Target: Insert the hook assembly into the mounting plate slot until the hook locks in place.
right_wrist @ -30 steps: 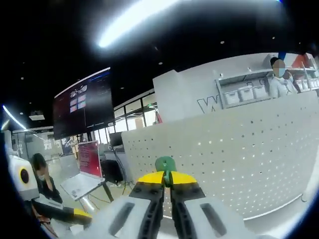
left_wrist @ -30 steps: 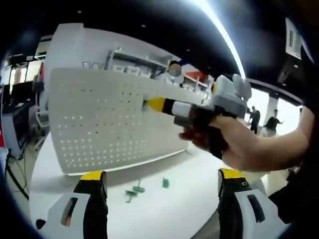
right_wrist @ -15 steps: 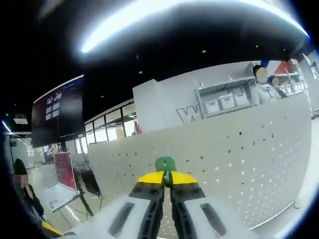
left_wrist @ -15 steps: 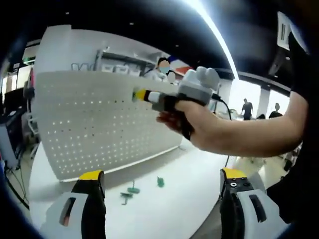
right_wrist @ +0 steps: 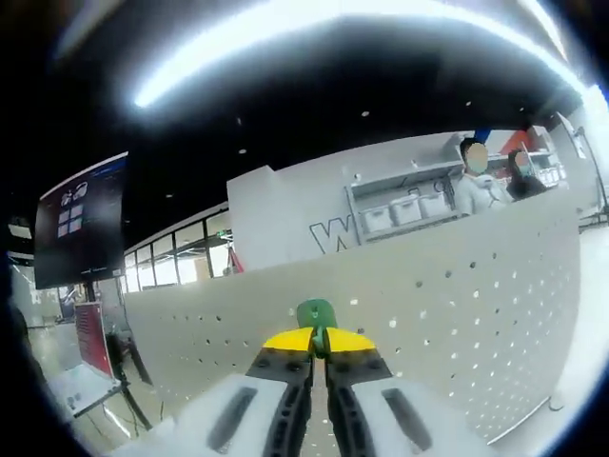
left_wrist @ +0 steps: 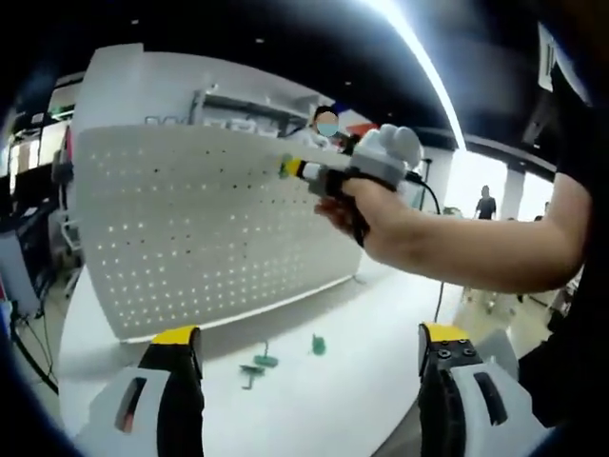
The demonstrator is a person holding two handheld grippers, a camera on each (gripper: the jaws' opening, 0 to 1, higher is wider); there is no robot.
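Near the top edge of the white perforated mounting plate (right_wrist: pixel 457 314), the small green plastic hook (right_wrist: pixel 316 313) is held clamped in the right gripper (right_wrist: pixel 318 345) for insertion, while the left gripper (left_wrist: pixel 309 345) is kept spread and empty.

White pegboard (right_wrist: pixel 457 295), dotted holes; green hook (right_wrist: pixel 316 313); yellow-tipped fingers (right_wrist: pixel 285 341); white table (left_wrist: pixel 324 390).

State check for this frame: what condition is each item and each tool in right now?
Right tool: shut on green hook, raised near the pegboard's top.
Green hook: pinched between the jaws, tip sticking out toward the pegboard.
Left tool: open, holding nothing.
Pegboard: upright on the white table.
Spare green hooks: lying loose on the table.
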